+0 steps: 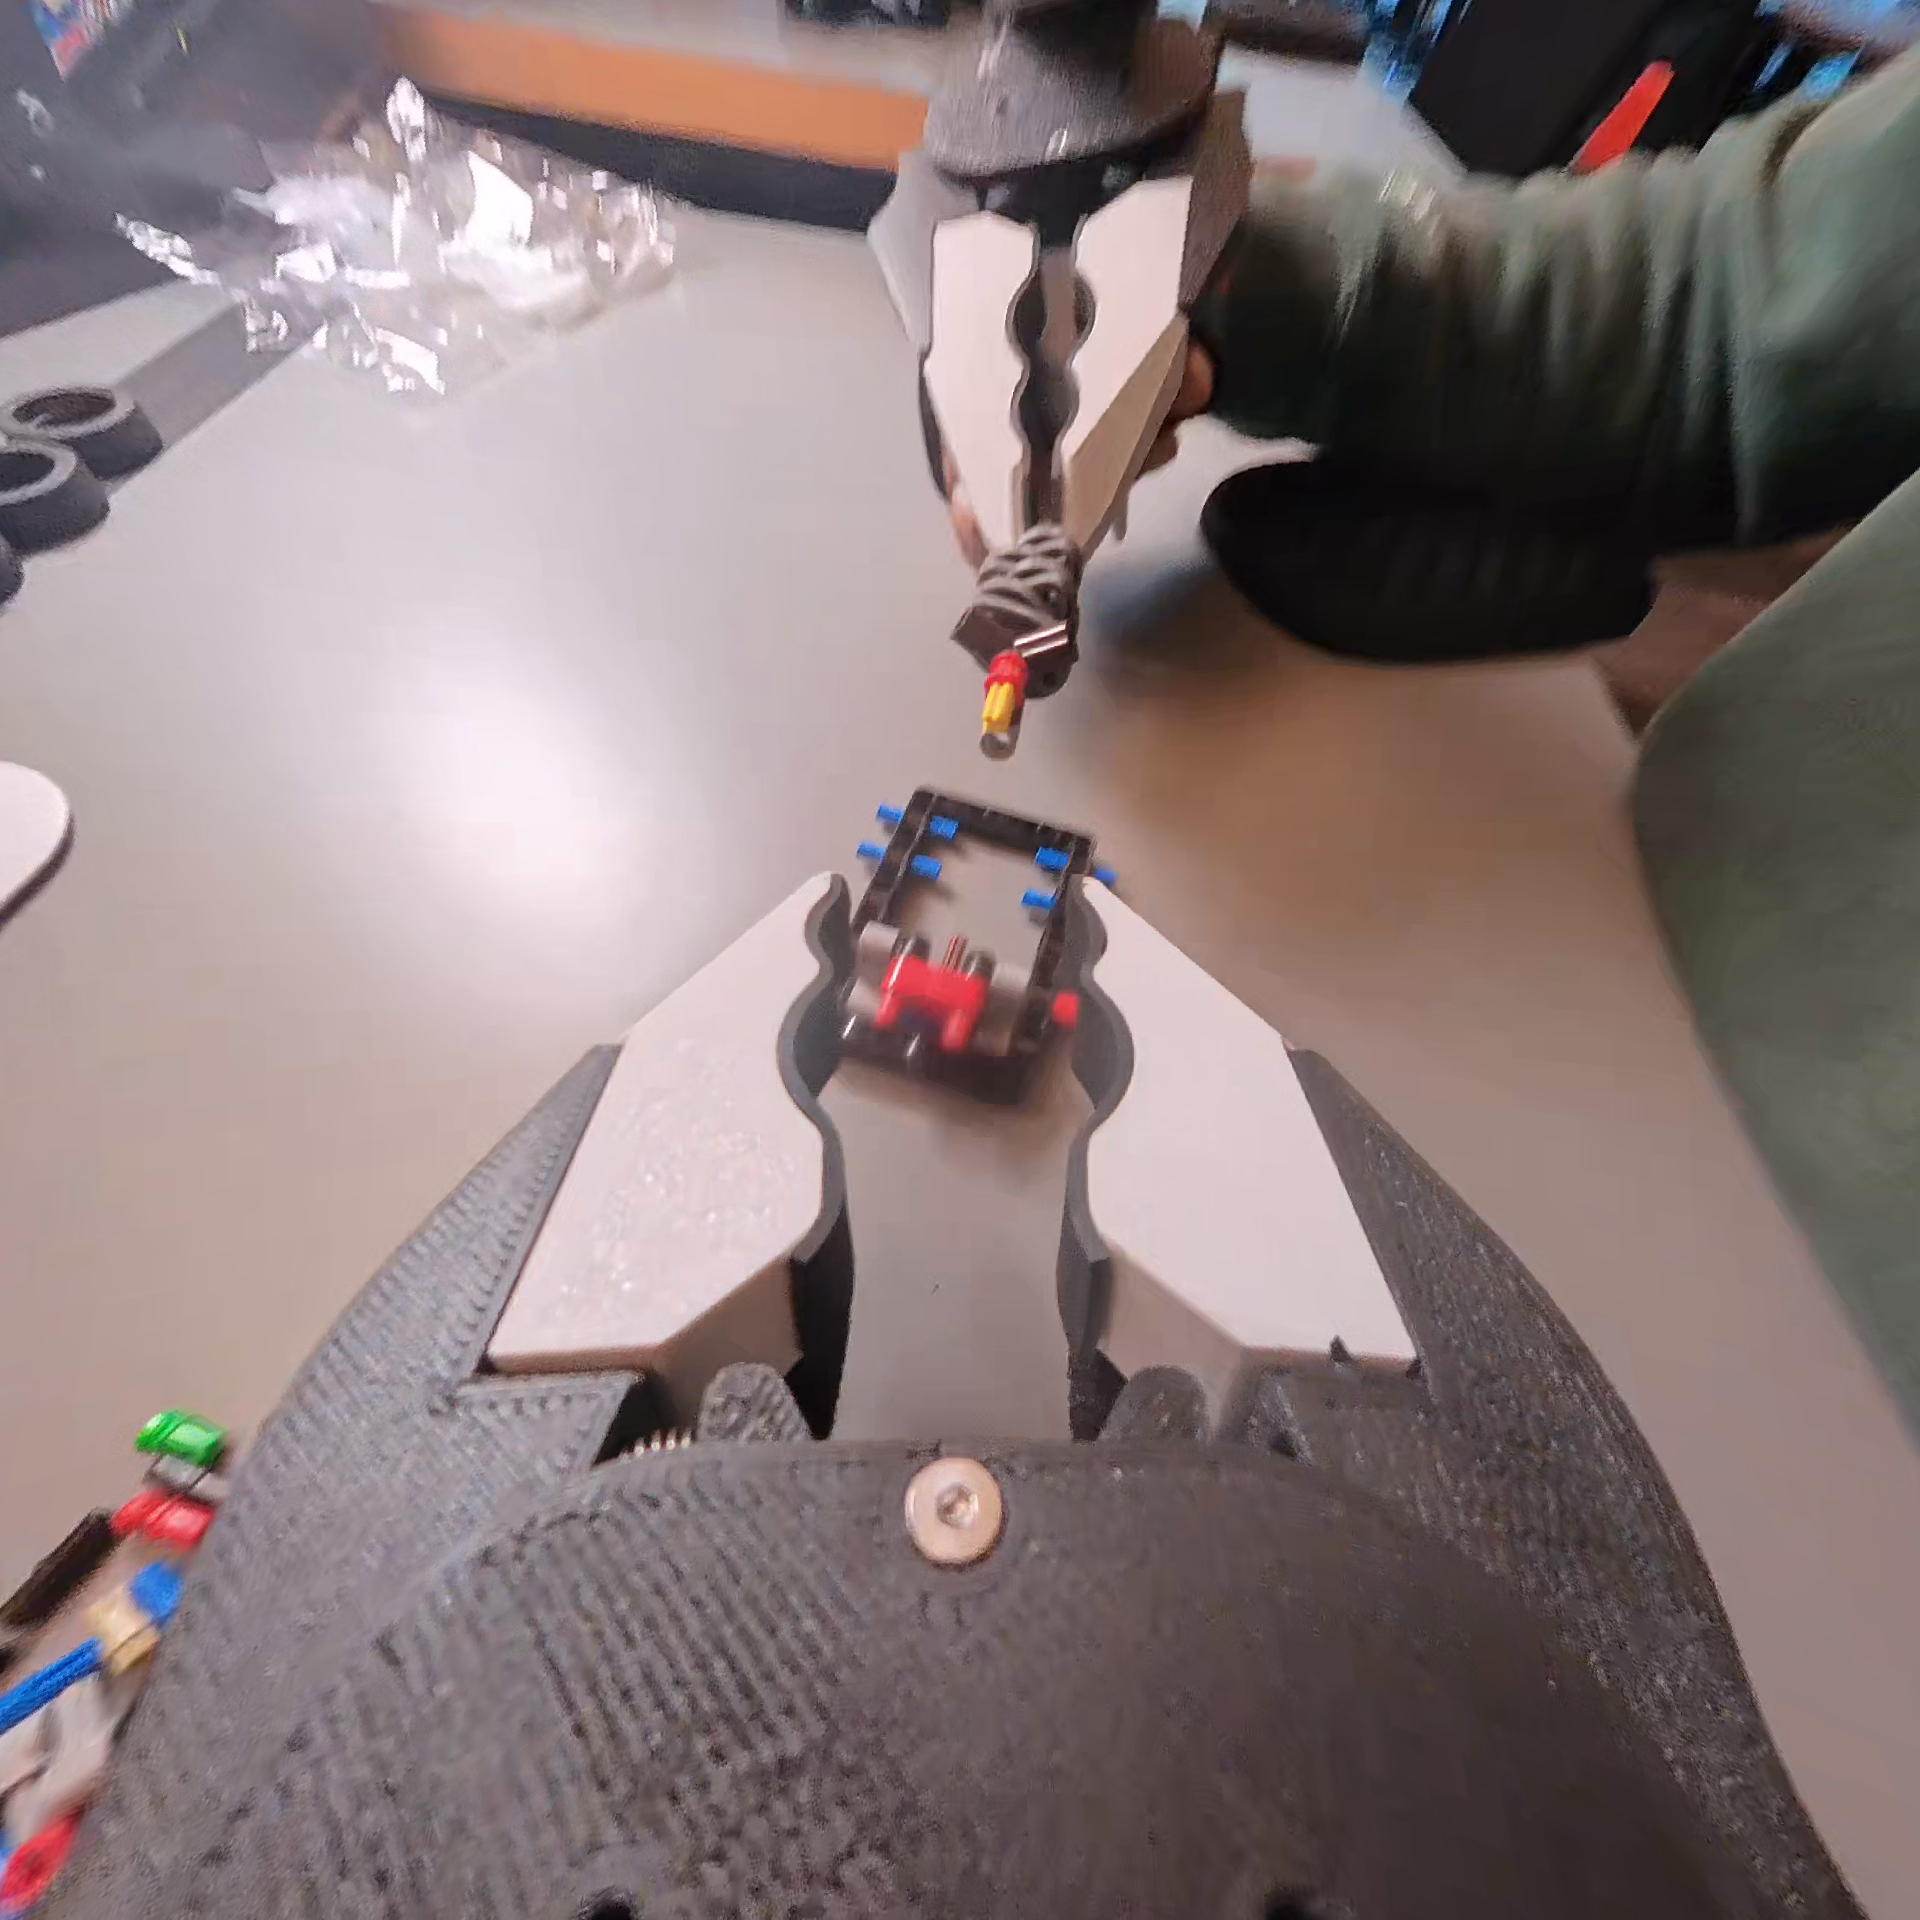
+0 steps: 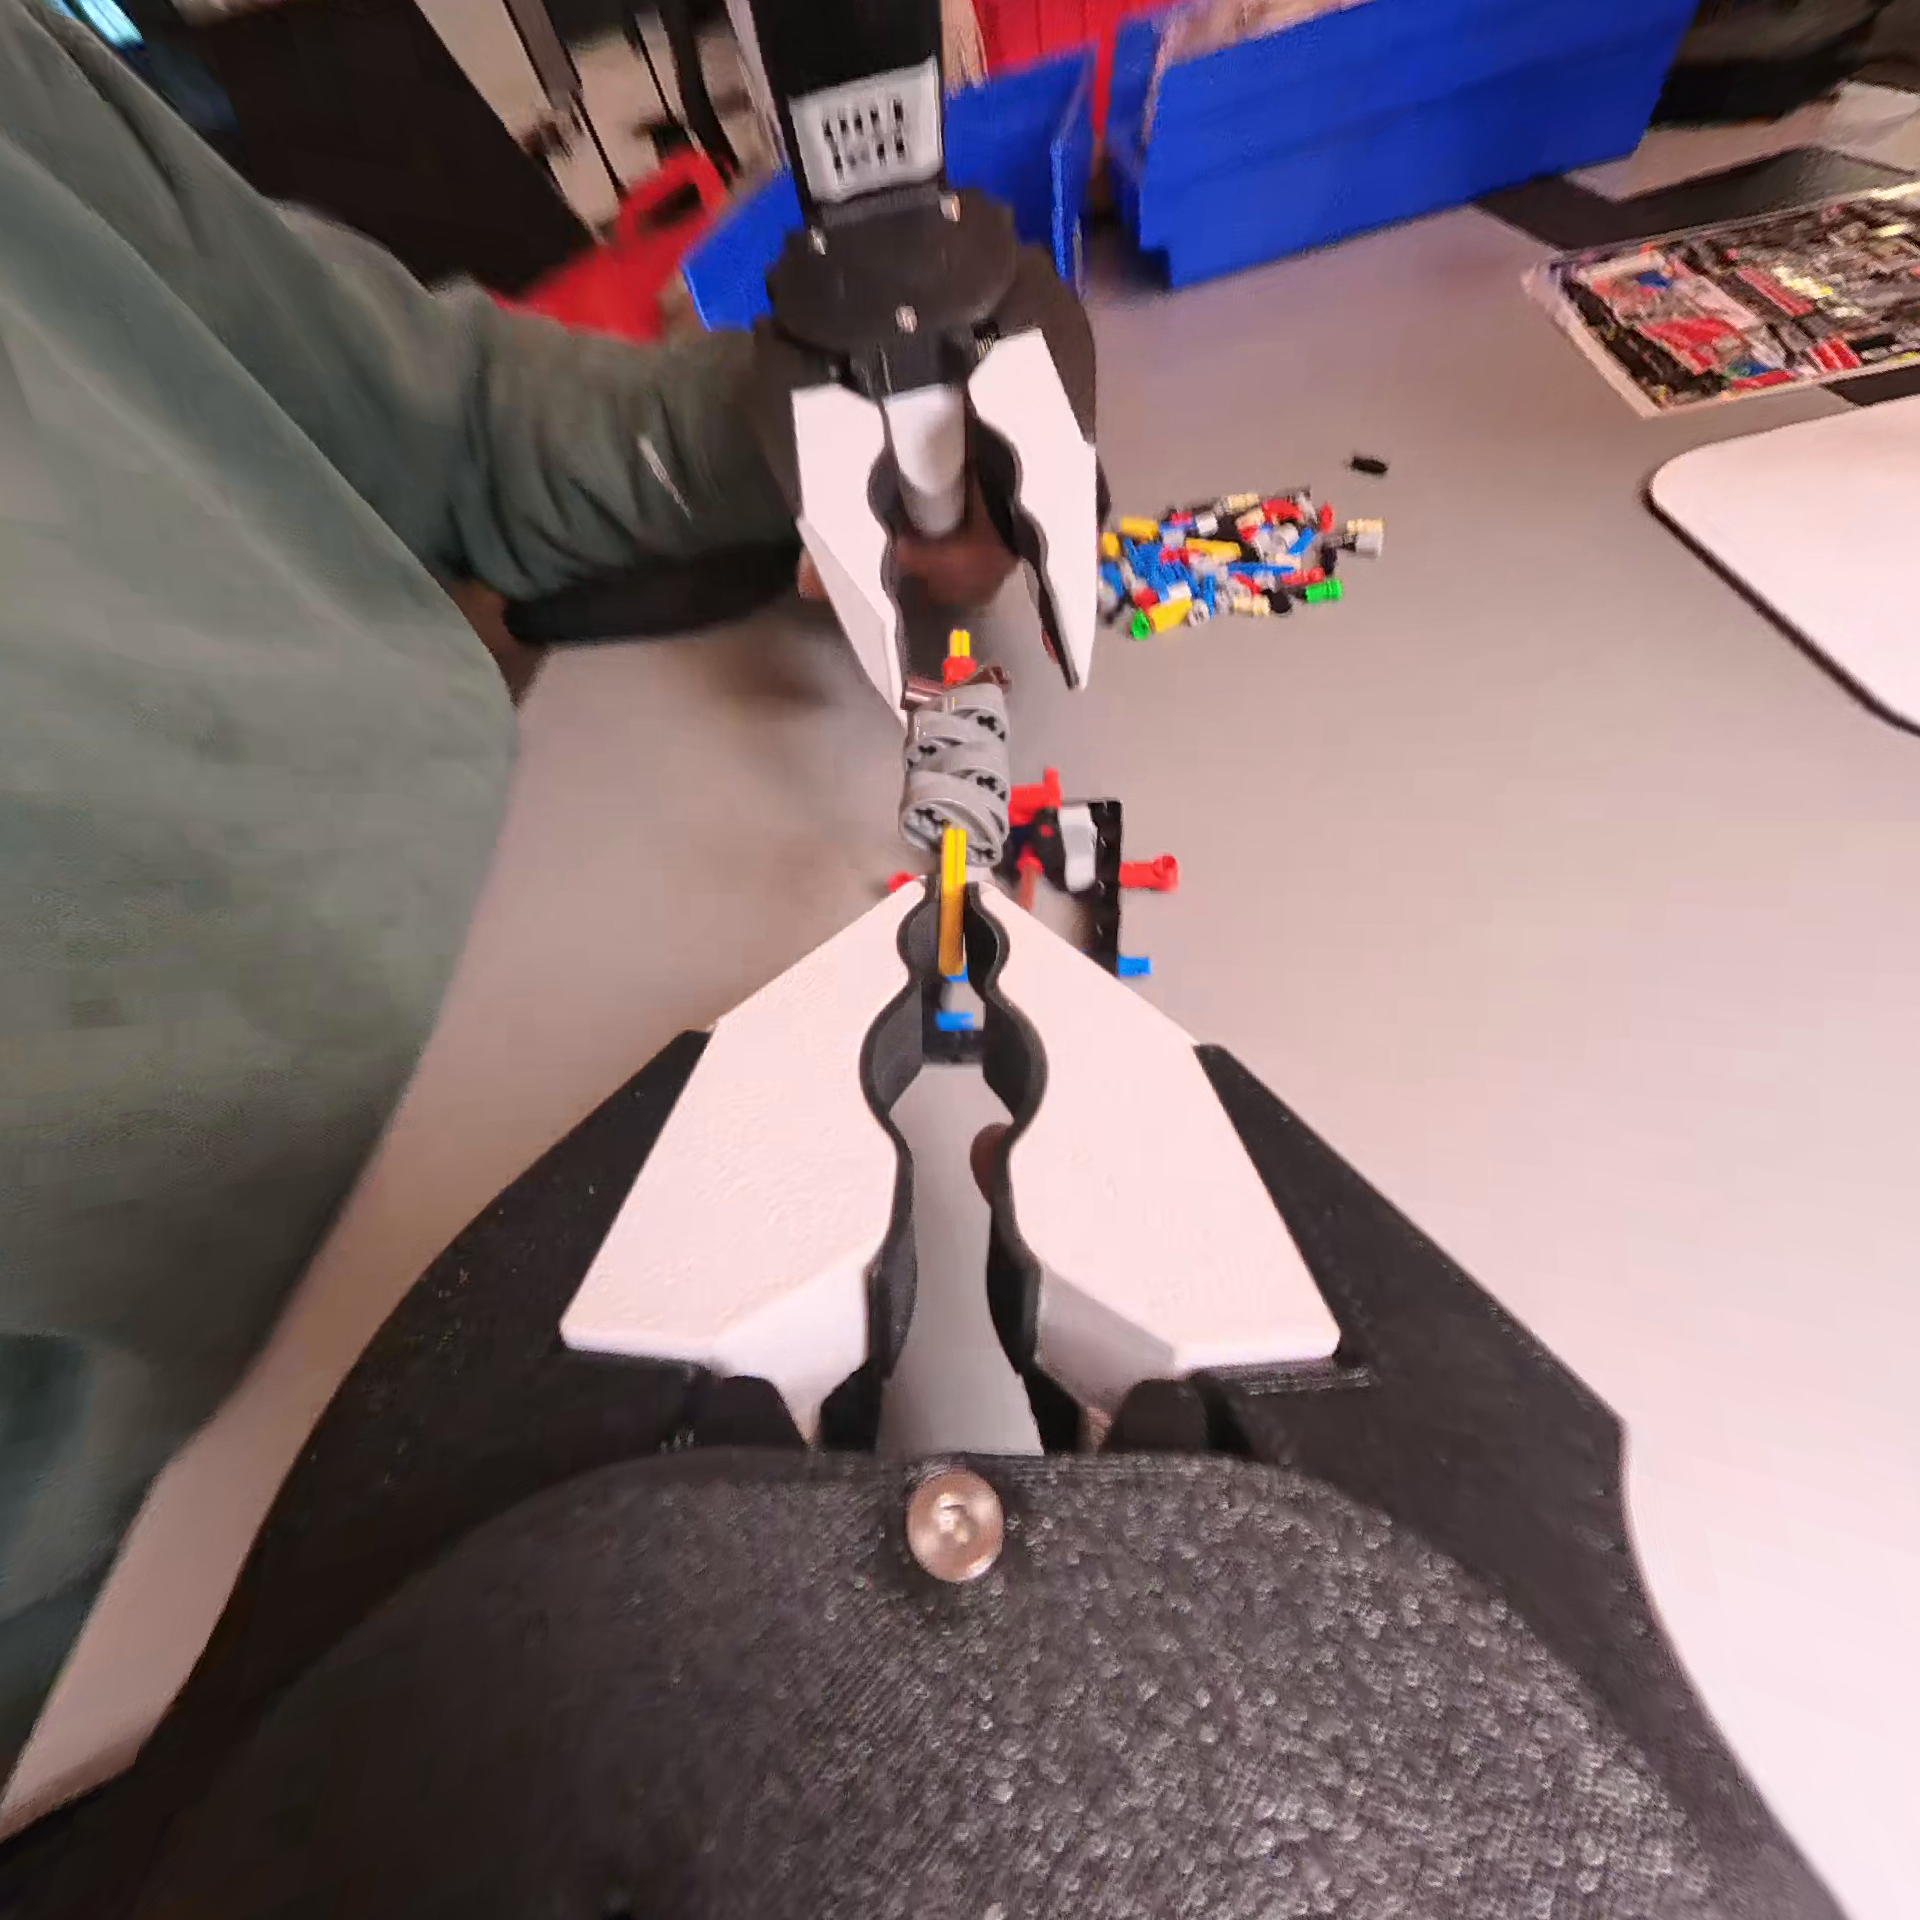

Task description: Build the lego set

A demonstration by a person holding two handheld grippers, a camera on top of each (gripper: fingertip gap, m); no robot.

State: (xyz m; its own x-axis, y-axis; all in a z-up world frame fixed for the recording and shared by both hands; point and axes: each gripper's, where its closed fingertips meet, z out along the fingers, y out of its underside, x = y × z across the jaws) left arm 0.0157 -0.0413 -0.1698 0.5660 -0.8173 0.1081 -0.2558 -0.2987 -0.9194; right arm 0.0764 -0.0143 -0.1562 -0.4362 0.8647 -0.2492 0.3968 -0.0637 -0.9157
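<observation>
A black lego frame [image 1: 966,935] with blue pins and a red part lies on the grey table [image 1: 416,831]; in the left wrist view it shows between my left gripper's fingers. My left gripper [image 1: 961,904] is open and empty, and in the right wrist view [image 2: 987,686] it hangs above and behind the frame [image 2: 1091,862]. My right gripper [image 2: 951,894] is shut on a yellow axle [image 2: 951,914] that carries a grey coiled piece [image 2: 956,779] and a red-and-yellow tip. In the left wrist view the right gripper [image 1: 1023,530] holds this assembly [image 1: 1023,592] just above the frame's far end.
A pile of loose coloured pieces [image 2: 1236,566] lies to the right, with blue bins [image 2: 1351,135], a printed sheet [image 2: 1745,301] and a white pad [image 2: 1818,540] beyond. Plastic bags [image 1: 416,260], black tyres [image 1: 62,447] and loose pieces [image 1: 104,1558] lie to the left. A green sleeve [image 1: 1558,343] reaches in. One gripper's finger ends stand about 8 centimeters off the other's.
</observation>
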